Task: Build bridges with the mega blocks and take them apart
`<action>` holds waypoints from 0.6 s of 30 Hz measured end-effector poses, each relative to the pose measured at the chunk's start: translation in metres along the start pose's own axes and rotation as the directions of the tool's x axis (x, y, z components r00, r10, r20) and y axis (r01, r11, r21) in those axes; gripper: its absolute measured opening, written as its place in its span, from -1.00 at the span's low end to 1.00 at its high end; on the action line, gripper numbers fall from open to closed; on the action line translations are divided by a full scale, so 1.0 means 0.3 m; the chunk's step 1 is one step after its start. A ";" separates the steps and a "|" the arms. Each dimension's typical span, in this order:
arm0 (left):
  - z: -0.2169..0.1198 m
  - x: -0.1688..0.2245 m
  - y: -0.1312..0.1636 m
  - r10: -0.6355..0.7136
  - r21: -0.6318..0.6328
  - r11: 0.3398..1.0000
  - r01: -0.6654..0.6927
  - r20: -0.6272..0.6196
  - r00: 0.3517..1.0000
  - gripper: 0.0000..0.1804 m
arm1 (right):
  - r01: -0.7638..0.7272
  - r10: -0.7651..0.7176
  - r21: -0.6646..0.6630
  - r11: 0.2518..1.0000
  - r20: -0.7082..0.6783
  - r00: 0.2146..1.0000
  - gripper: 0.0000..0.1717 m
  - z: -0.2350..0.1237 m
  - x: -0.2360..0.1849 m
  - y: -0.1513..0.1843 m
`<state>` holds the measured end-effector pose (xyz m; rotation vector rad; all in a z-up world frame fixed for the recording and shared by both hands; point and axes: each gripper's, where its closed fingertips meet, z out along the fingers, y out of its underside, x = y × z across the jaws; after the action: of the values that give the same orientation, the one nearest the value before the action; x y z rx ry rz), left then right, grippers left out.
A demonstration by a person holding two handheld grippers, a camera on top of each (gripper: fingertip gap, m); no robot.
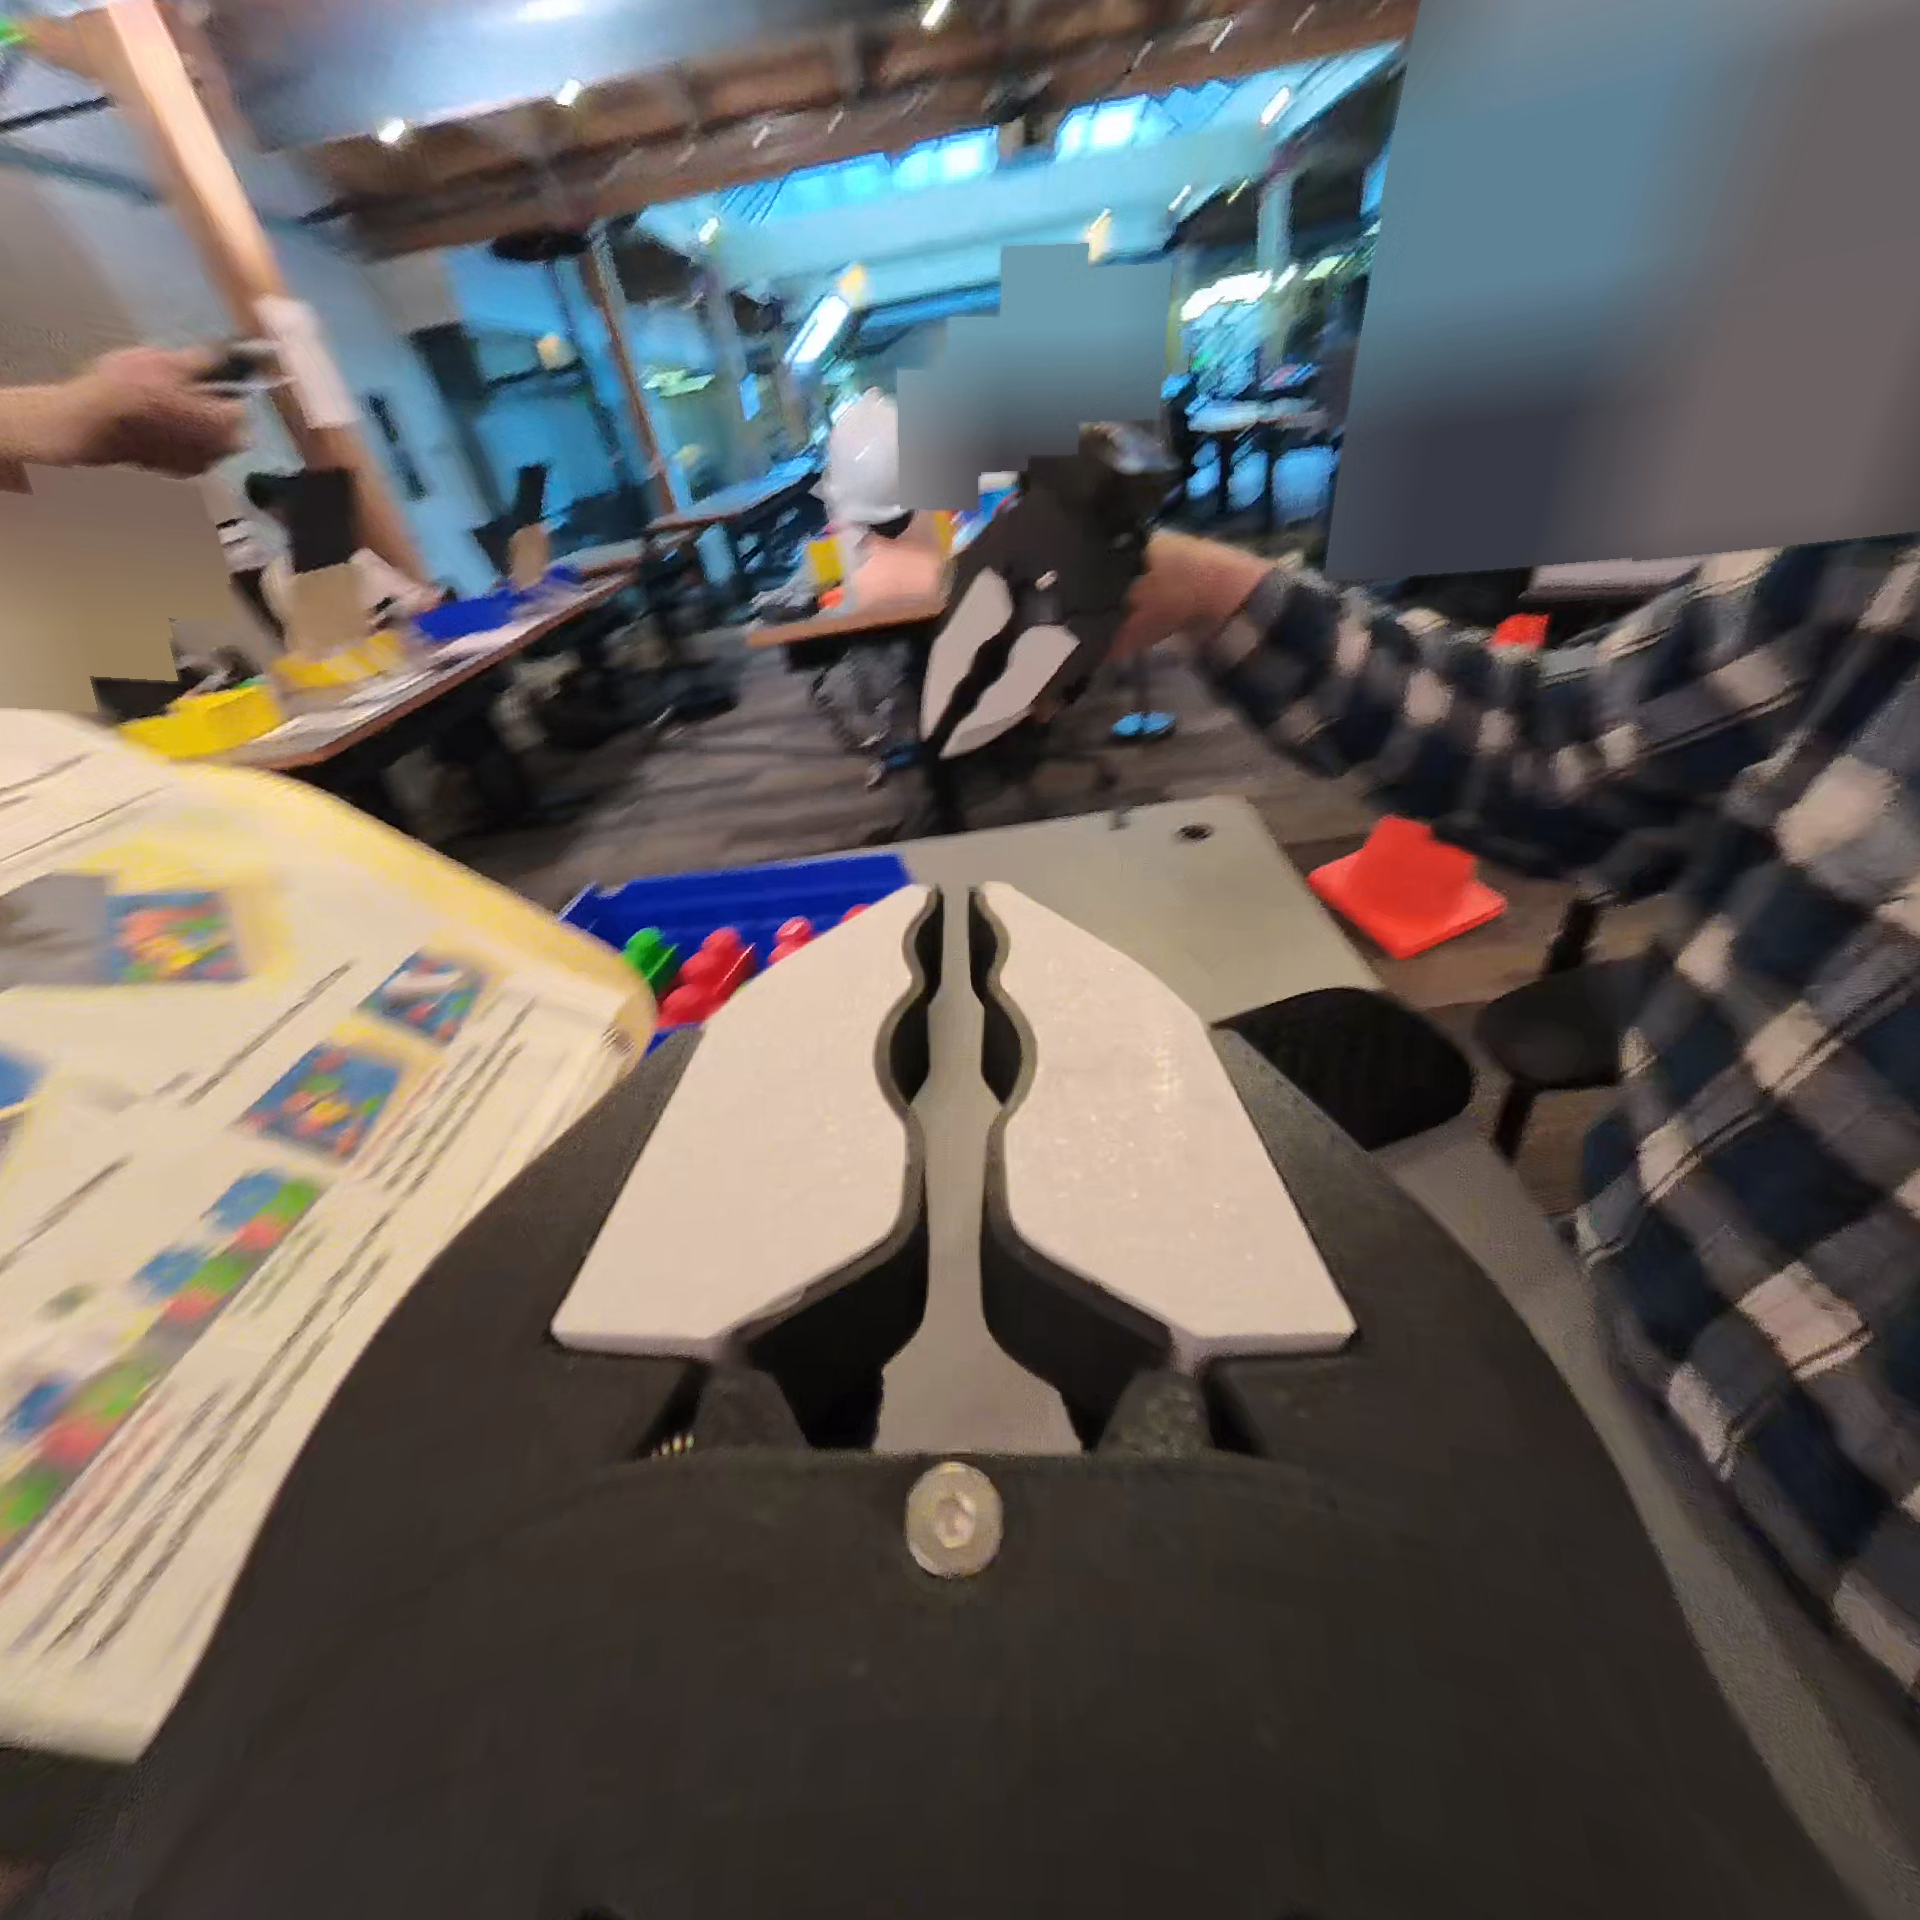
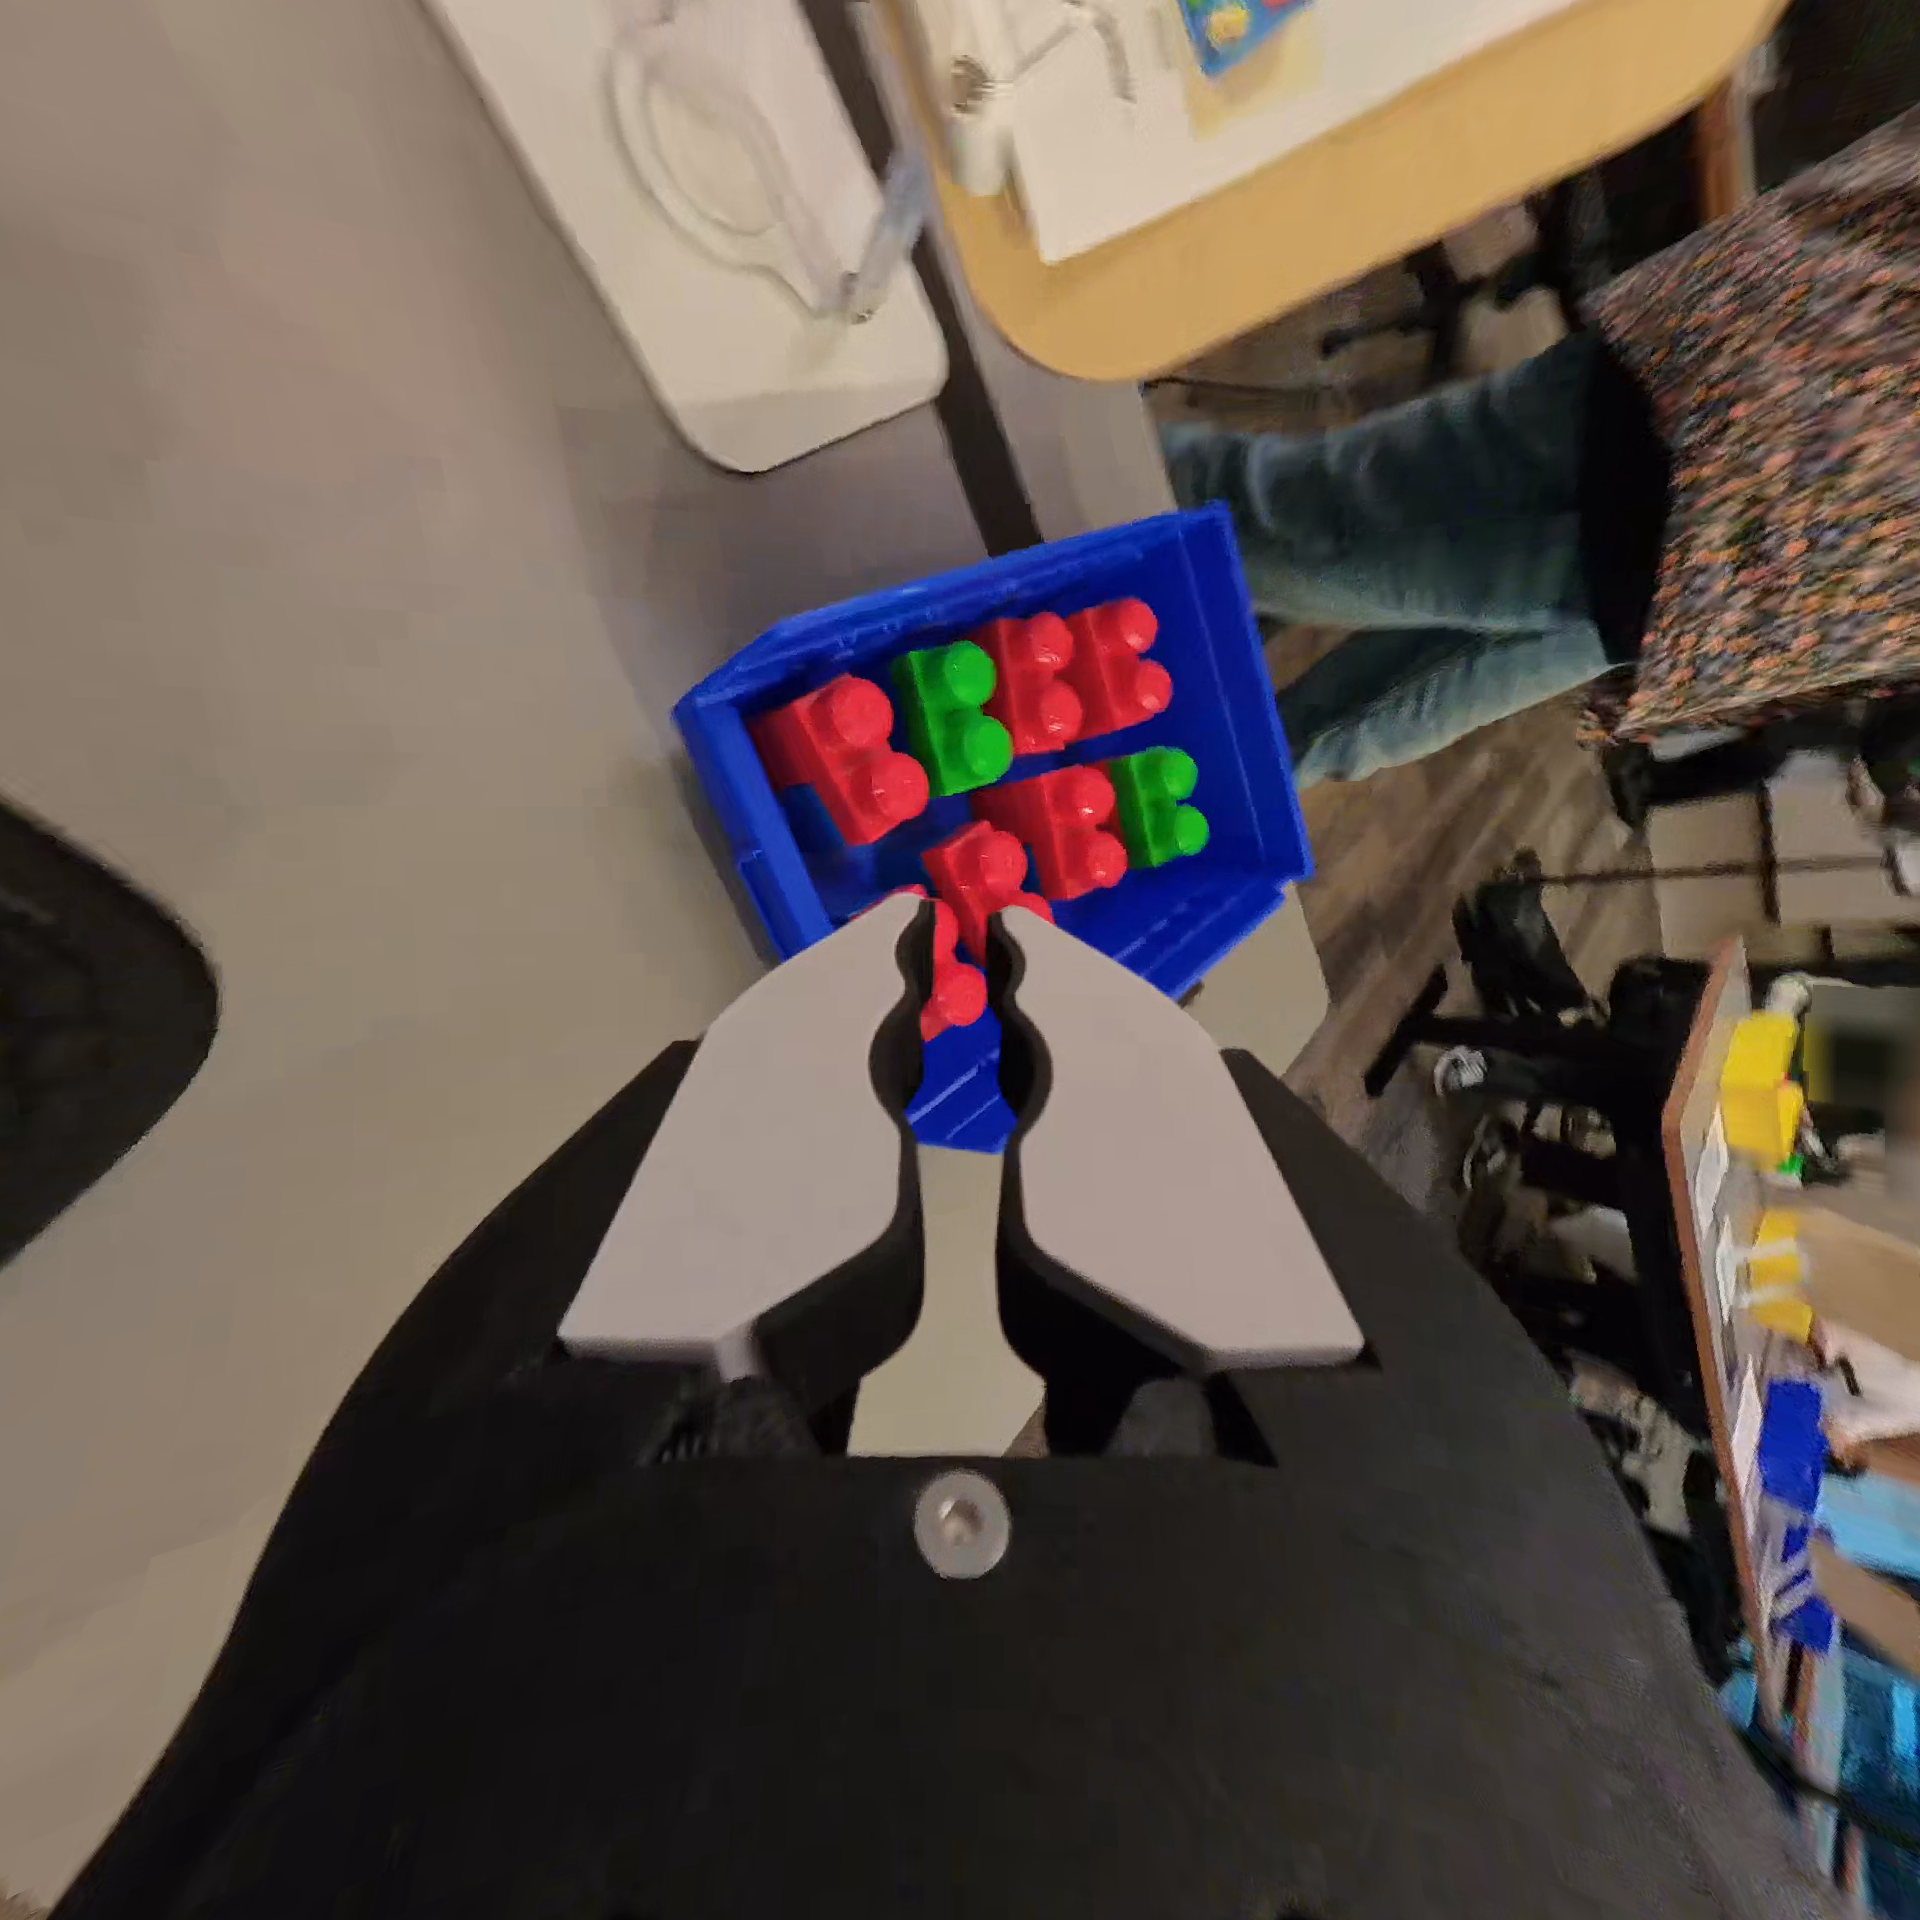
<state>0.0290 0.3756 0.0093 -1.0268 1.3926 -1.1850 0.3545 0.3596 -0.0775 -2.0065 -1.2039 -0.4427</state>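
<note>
Over the blue bin (image 2: 1236, 665) at the counter (image 2: 312, 623) edge, our right gripper (image 2: 961, 920) sits nearly closed among red blocks (image 2: 982, 873); whether it grips one, we cannot tell; a thin pinch could slip. Our left gripper (image 1: 954, 894) waits nearly closed, empty.

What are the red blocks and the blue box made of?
The red blocks look like smooth, shiny moulded plastic: small highlights glint on their round studs. The blue bin seems to be hard plastic too, less shiny, with thin stiff walls and a ribbed floor.
</note>
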 end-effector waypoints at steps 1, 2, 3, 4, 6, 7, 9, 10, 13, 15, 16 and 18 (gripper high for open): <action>-0.035 -0.020 0.008 0.012 -0.051 0.999 -0.010 0.052 0.999 -0.95 | -0.044 0.045 0.014 0.999 -0.054 0.998 -0.87 0.000 0.021 0.012; -0.076 -0.053 0.019 0.021 -0.102 0.995 -0.008 0.124 0.992 -0.90 | -0.099 0.103 0.042 0.994 -0.099 0.990 -0.79 0.000 0.046 0.023; -0.125 -0.088 0.031 0.029 -0.148 0.989 0.001 0.200 0.979 -0.86 | -0.167 0.174 0.071 0.983 -0.118 0.978 -0.61 0.001 0.063 0.035; -0.178 -0.119 0.043 0.036 -0.185 0.983 0.014 0.265 0.964 -0.80 | -0.235 0.246 0.094 0.967 -0.125 0.961 -0.49 0.002 0.079 0.051; -0.298 -0.183 0.063 0.049 -0.222 0.974 0.044 0.397 0.916 -0.68 | -0.335 0.359 0.155 0.929 -0.161 0.920 -0.39 0.002 0.125 0.085; -0.364 -0.216 0.078 0.054 -0.237 0.970 0.063 0.459 0.887 -0.65 | -0.377 0.406 0.181 0.908 -0.170 0.898 -0.33 0.005 0.145 0.106; -0.502 -0.285 0.125 0.044 -0.255 0.958 0.128 0.576 0.816 -0.55 | -0.482 0.521 0.211 0.850 -0.204 0.829 -0.28 0.020 0.194 0.170; -0.572 -0.320 0.150 0.027 -0.247 0.954 0.168 0.632 0.774 -0.52 | -0.530 0.570 0.218 0.819 -0.213 0.793 -0.25 0.033 0.215 0.207; -0.794 -0.439 0.283 0.056 -0.279 0.919 0.279 0.792 0.608 -0.37 | -0.639 0.681 0.236 0.732 -0.235 0.694 -0.04 0.100 0.274 0.326; -0.913 -0.498 0.405 0.028 -0.262 0.889 0.376 0.850 0.526 -0.29 | -0.704 0.742 0.238 0.670 -0.237 0.627 0.07 0.161 0.298 0.404; -0.963 -0.525 0.469 -0.003 -0.228 0.877 0.422 0.878 0.479 -0.19 | -0.735 0.781 0.264 0.625 -0.205 0.590 0.10 0.189 0.307 0.423; -1.008 -0.555 0.581 -0.120 -0.130 0.857 0.498 0.891 0.438 -0.14 | -0.798 0.853 0.303 0.520 -0.141 0.502 0.18 0.243 0.320 0.462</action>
<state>-0.2465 0.6087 -0.1294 -1.9053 0.5799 -0.4247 0.5162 0.4328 -0.1245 -1.9882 0.0111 -0.0740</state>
